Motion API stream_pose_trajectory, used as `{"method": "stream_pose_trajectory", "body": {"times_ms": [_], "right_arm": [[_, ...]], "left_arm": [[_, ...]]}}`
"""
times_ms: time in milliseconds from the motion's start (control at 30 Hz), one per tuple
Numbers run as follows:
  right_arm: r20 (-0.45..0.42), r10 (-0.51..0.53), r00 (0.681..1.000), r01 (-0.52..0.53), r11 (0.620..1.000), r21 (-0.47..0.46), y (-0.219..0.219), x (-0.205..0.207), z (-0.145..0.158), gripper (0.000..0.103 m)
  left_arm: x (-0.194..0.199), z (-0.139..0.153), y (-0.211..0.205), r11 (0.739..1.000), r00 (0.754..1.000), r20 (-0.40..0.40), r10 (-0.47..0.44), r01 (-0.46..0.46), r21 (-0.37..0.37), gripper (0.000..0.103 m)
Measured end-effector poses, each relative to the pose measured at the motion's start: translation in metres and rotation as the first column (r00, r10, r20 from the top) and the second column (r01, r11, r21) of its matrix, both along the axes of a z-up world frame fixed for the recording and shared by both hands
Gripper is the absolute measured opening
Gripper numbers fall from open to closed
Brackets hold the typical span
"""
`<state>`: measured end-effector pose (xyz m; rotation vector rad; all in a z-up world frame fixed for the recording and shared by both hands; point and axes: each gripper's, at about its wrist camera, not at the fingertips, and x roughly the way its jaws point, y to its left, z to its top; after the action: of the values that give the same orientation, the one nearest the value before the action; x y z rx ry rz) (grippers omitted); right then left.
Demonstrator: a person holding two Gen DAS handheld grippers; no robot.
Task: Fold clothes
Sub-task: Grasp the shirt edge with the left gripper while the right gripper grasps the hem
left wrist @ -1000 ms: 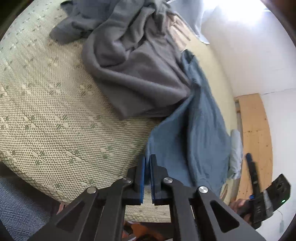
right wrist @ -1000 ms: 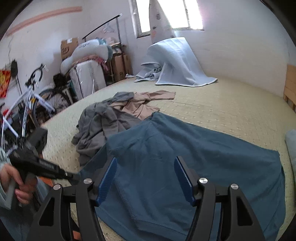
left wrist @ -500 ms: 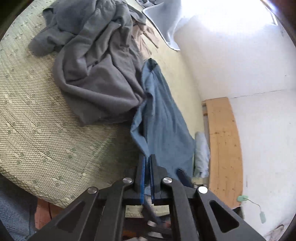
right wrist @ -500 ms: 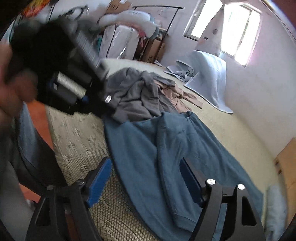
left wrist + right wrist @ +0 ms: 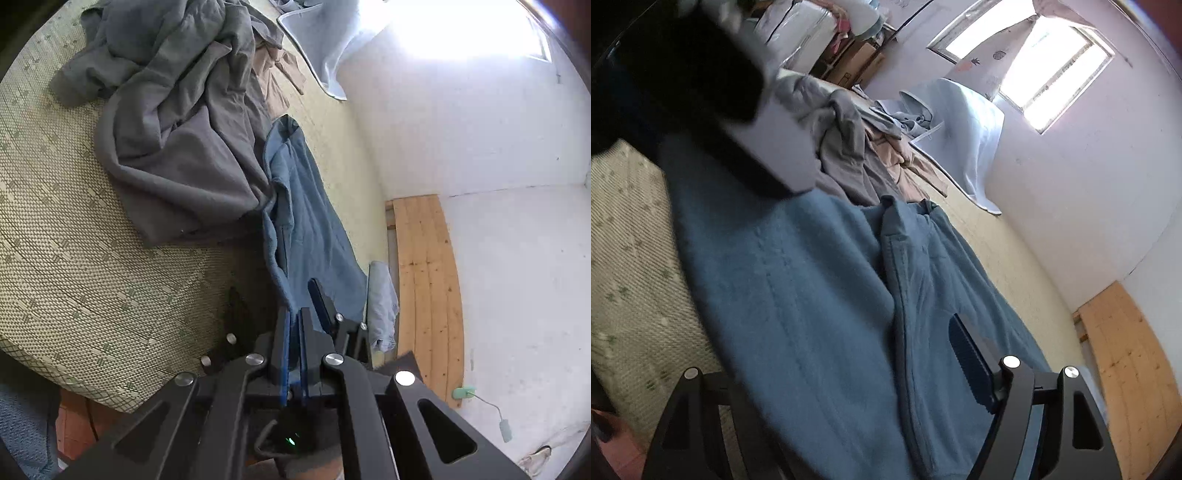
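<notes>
A blue garment lies spread on the woven bed mat, with a lengthwise fold running down it. My left gripper is shut on the garment's near edge, at the bed's front side. The right gripper is open and low over the same near part of the garment. Its right pad shows, while the cloth hides its left finger. In the left wrist view the right gripper's pad sits just behind my left fingers. The left gripper's body looms blurred at the top left of the right wrist view.
A crumpled grey garment lies against the blue one's far left side, with a tan one beyond it. A pale blue sheet drapes below the window. A small folded pale cloth and a wooden headboard are on the right.
The right gripper has swung left and dropped low over the garment's near edge, close to the left gripper. The left gripper stayed shut on the blue cloth and tilted.
</notes>
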<state>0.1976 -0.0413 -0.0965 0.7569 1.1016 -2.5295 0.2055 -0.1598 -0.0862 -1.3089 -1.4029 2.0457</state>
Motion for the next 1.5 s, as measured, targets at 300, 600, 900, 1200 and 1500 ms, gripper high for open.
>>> {"method": "stream_pose_trajectory", "body": {"times_ms": [300, 600, 900, 1200, 1500], "right_arm": [[0.0, -0.024, 1.0, 0.024, 0.999, 0.047, -0.001, -0.022, -0.012, 0.033], [0.08, -0.008, 0.997, 0.012, 0.999, -0.047, 0.018, -0.037, -0.003, 0.002], [0.162, -0.028, 0.986, 0.079, 0.946, -0.314, 0.053, -0.063, 0.062, 0.002], [0.169, -0.052, 0.984, 0.119, 0.9, -0.42, 0.08, -0.069, 0.094, 0.002], [0.139, -0.08, 0.987, 0.137, 0.867, -0.48, 0.107, -0.073, 0.113, 0.002]], "left_arm": [[-0.006, -0.003, -0.004, 0.999, 1.0, 0.012, 0.029, -0.029, 0.013, 0.003], [-0.035, 0.013, -0.008, 1.0, 1.0, -0.031, 0.0, 0.0, -0.012, 0.025], [-0.123, 0.026, -0.001, 0.988, 0.995, -0.042, -0.087, 0.081, -0.131, 0.075], [-0.238, -0.024, 0.016, 0.983, 0.984, 0.074, -0.16, 0.166, -0.079, 0.075], [-0.307, -0.045, 0.046, 0.974, 0.976, 0.085, -0.201, 0.208, -0.09, 0.075]]}}
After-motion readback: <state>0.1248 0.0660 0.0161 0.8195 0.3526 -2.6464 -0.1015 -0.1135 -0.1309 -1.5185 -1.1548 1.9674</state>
